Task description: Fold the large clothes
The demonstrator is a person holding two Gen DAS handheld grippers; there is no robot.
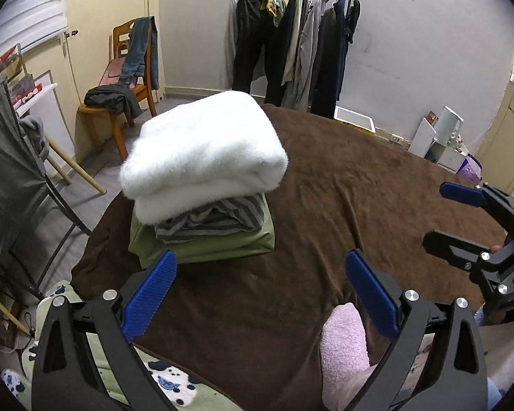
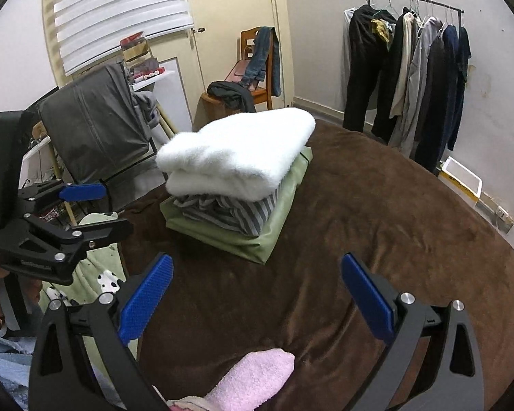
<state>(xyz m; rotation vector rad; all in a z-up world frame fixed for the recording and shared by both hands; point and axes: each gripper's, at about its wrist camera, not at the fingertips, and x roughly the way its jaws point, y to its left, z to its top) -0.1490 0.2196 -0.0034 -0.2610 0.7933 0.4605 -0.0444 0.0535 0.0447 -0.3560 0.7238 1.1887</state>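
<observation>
A stack of folded clothes sits on the brown bed cover: a fluffy white garment on top, a grey striped one under it, a green one at the bottom. The stack also shows in the right wrist view, with the white garment uppermost. My left gripper is open and empty, just short of the stack. My right gripper is open and empty above the cover, right of the left one. It shows at the right edge of the left wrist view.
A pink fuzzy sock on a foot lies at the near bed edge. A green cow-print blanket lies at lower left. A wooden chair with jeans, a grey-covered chair and a clothes rack stand around the bed.
</observation>
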